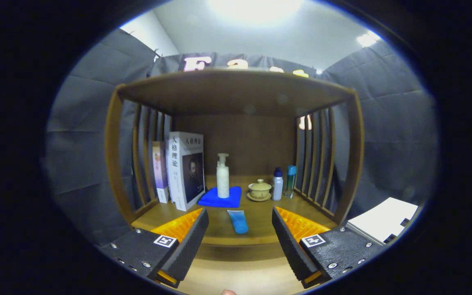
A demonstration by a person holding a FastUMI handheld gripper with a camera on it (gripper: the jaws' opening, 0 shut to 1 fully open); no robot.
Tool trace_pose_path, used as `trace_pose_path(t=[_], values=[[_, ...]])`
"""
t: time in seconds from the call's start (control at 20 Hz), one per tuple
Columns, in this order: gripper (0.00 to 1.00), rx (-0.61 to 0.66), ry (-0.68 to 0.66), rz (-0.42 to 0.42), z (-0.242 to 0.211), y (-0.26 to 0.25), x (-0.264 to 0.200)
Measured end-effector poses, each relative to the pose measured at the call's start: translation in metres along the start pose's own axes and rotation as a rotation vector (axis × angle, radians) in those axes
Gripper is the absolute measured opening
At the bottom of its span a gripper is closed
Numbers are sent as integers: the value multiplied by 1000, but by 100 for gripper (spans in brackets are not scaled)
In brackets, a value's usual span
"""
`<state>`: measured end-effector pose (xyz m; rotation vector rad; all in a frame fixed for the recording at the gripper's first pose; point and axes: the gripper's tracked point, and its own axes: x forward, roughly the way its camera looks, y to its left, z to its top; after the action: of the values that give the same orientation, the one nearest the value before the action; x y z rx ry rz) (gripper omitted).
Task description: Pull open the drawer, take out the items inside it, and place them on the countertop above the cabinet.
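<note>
- The hand-held gripper (240, 235) is hanging wide open, its two fingers spread far apart and gripping nothing, touching nothing.
- It is pointing level and straight into the wooden cabinet (236, 94), held square to the shelf front.
- At the very bottom, between the fingers, a fingertip (228, 292) of the person is peeking in.
- Just ahead of the fingers, in the gap between them, a small blue squeeze tube (238, 221) is lying flat on the wooden countertop (256, 217), cap end toward the gripper.
- Beyond it, a white pump bottle (222, 176) is standing upright on a folded blue cloth (221, 198).
- Beside that, a beige lidded ceramic cup (259, 189) is sitting on its saucer, with a white spray bottle with a dark blue cap (277, 184) and a clear bottle with a teal cap (290, 181) just beside it.
- Two upright books (184, 174) are leaning near the slatted side.
- Whether a drawer front is lying under the countertop edge, I cannot tell.
</note>
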<state>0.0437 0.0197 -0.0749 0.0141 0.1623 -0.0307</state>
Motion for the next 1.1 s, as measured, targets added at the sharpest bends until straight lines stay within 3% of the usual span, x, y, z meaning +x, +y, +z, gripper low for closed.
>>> trace_pose_path(t=[0.2,0.45,0.8,1.1], values=[[95,119,-33,69,-17,25,-70],[95,53,21,75,-63,14,-121],[95,-28,122,126,-135,23,-156],[95,-57,201,57,-170,11,-155]])
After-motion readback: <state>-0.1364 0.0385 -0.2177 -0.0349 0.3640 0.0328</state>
